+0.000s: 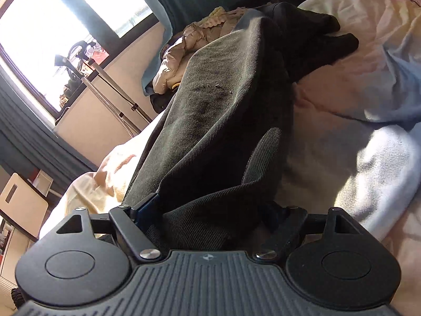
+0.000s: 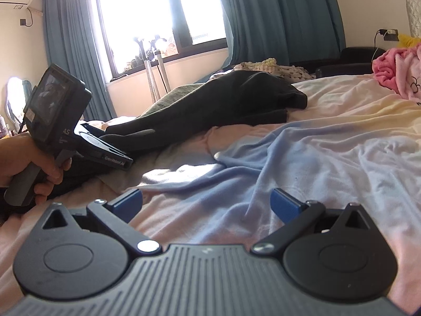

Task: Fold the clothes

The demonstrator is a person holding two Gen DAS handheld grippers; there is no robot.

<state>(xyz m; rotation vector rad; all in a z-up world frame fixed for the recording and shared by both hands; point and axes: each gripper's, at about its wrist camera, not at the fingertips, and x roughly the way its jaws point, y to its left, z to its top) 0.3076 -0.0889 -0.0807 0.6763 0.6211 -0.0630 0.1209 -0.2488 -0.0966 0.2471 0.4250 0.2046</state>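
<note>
Folding looks barely begun, judging from how things lie. Dark grey trousers [image 1: 226,110] stretch along the bed [image 2: 329,137], one end bunched up near the far edge and the near end running into the left claw [image 1: 210,210]. In the left wrist view the twill fills the gap between the blue pads [image 1: 147,205], which stand fairly wide apart; whether they press on the cloth or merely straddle it I cannot tell, since the right-hand pad is buried under the fabric. From the right wrist view the person's hand [image 2: 26,163] grips the left tool's handle low over the mattress, with the dark cloth lying over its front.

The right claw [image 2: 208,200] hangs wide and empty above the rumpled pale blue sheet [image 2: 289,158], well apart from the garment.

No neat crease or flat, squared stack shows anywhere. The trousers are still rumpled, and a heap of further clothes [image 1: 194,42] waits beyond them by the curtains, with a pink item [image 2: 389,65] at the far right. Most of the job appears to remain.
</note>
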